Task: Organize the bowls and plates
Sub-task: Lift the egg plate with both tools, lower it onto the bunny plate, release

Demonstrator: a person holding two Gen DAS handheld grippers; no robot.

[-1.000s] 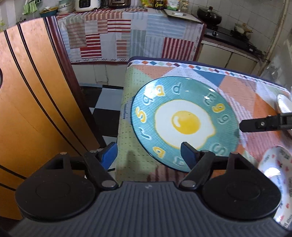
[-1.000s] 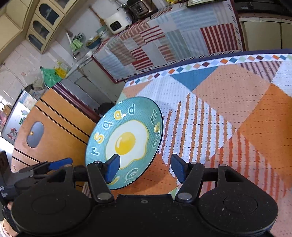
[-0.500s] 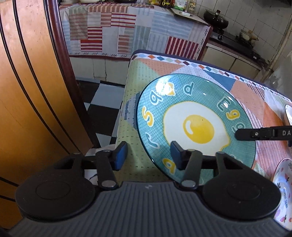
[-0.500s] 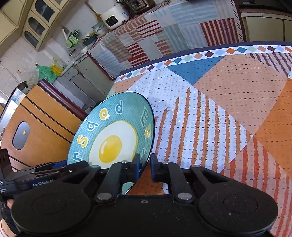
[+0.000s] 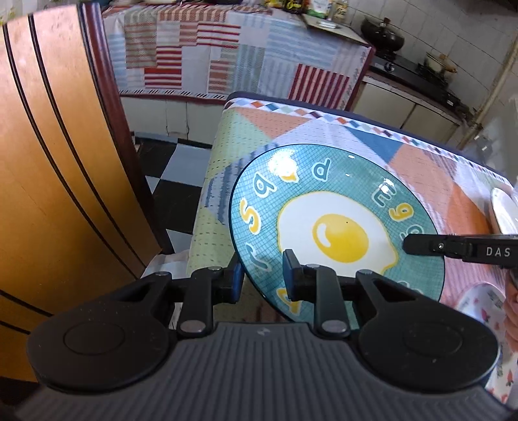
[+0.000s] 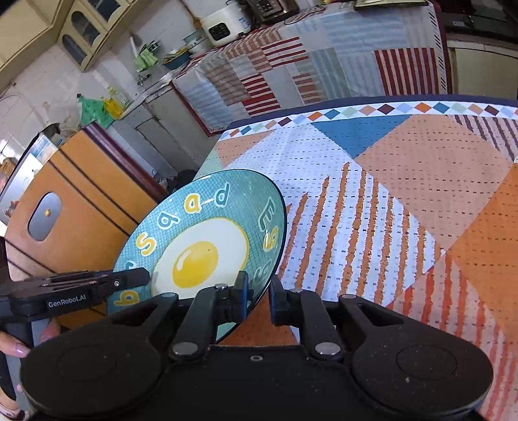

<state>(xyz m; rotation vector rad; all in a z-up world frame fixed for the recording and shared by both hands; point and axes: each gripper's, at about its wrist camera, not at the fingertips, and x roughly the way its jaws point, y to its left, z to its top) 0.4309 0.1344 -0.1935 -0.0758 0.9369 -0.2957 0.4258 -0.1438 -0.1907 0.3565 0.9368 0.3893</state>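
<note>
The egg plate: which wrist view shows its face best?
The left wrist view: the egg plate appears nearly face-on, with yolk and lettering clear. In the right wrist view the plate looks foreshortened and tilted, its near rim hidden by the claw.

Patchwork tablecloth covering the table, draping over its near edge. Wooden cabinet standing just beside it, checkered floor showing between. Striped cloth hanging over the back counter; rice cooker sitting on top; black pot sitting on the stove.
</note>
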